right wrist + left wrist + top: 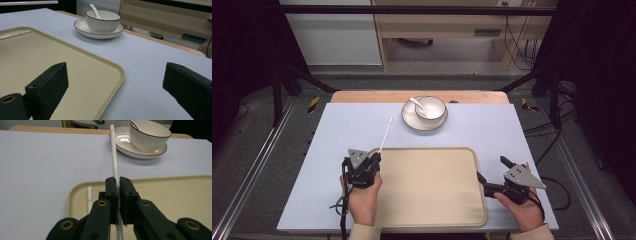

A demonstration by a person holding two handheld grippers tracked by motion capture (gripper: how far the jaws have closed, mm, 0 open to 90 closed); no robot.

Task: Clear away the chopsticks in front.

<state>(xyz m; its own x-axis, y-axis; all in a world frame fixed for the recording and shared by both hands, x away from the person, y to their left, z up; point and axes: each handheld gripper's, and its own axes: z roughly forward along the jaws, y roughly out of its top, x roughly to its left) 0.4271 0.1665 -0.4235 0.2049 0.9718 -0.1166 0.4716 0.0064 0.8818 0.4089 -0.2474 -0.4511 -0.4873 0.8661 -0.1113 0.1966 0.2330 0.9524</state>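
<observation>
My left gripper (374,159) (118,182) hovers over the left edge of a beige tray (432,192), shut on a long white stick (386,134) (115,162). The stick points away toward the plate. A second white stick (89,199) (15,34) lies inside the tray near its left rim. My right gripper (492,169) (115,75) is open at the tray's right edge (117,75), nothing between its jaws. One jaw is over the tray, the other over the table.
A white bowl (430,107) (149,135) (103,20) holding a spoon (416,102) stands on a white plate (414,121) at the back centre of the pale blue table (342,130). Beyond the table's far edge are wooden furniture and cables.
</observation>
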